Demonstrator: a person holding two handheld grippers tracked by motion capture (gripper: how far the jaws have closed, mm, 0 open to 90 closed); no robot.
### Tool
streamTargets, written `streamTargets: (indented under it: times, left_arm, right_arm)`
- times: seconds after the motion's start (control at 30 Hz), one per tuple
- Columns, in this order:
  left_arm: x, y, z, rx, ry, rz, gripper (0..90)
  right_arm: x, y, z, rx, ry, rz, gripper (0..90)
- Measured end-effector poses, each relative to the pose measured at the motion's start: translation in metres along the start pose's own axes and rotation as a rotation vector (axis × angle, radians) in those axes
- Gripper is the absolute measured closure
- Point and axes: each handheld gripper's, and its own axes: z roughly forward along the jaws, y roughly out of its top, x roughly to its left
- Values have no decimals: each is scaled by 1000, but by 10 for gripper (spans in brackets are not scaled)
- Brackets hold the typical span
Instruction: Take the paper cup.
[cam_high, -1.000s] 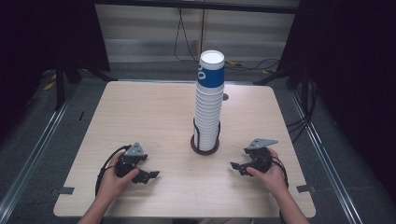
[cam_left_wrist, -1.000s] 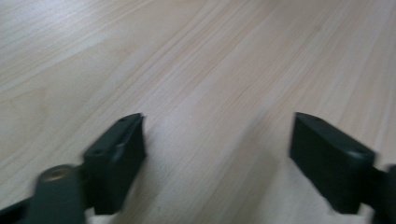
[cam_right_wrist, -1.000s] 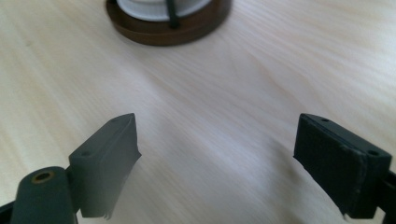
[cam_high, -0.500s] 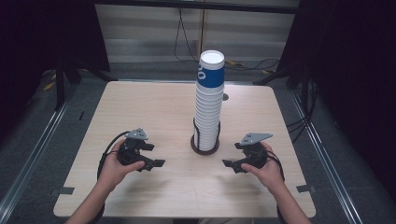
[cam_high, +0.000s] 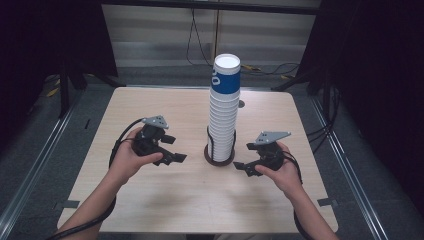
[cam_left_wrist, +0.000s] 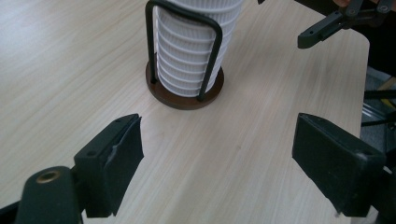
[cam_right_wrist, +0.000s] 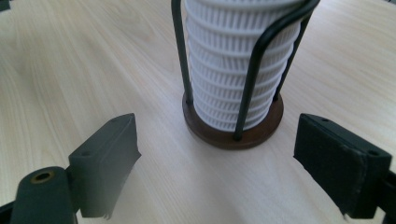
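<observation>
Two grippers flank a tall stack of cups (cam_high: 223, 110) that stands near the middle of the wooden desk (cam_high: 150, 210). The stack is made of white ribbed cups, and the topmost one has a blue band around it. It sits upright in a holder (cam_high: 219, 155) with a round dark brown base and thin black wire loops rising up its sides.

On the person's left, the left gripper (cam_high: 176, 158) is held in the left hand (cam_high: 131, 155) just above the desk, and it is aimed at the foot of the stack from a short way off. Its fingers (cam_left_wrist: 112, 158) are spread wide, with nothing between them but bare desk. In the left gripper view, the holder's base lies ahead of the gap and a little to the left of its middle.

On the other side, the right gripper (cam_high: 241, 168) is held in the right hand (cam_high: 282, 172), and it points at the holder from nearer in. Its fingers (cam_right_wrist: 105, 156) are also wide open and grip nothing. In the right gripper view, the brown base and the lowest cups stand just beyond the gap, without touching either finger.

A black cable trails from each gripper back along the forearm.
</observation>
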Motion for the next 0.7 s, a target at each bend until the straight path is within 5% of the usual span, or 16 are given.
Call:
streamTargets:
  times: [0.7]
  left_arm:
    - [5, 53, -15, 35, 21, 64, 163]
  right_arm:
    - [-3, 53, -12, -55, 3, -14, 130]
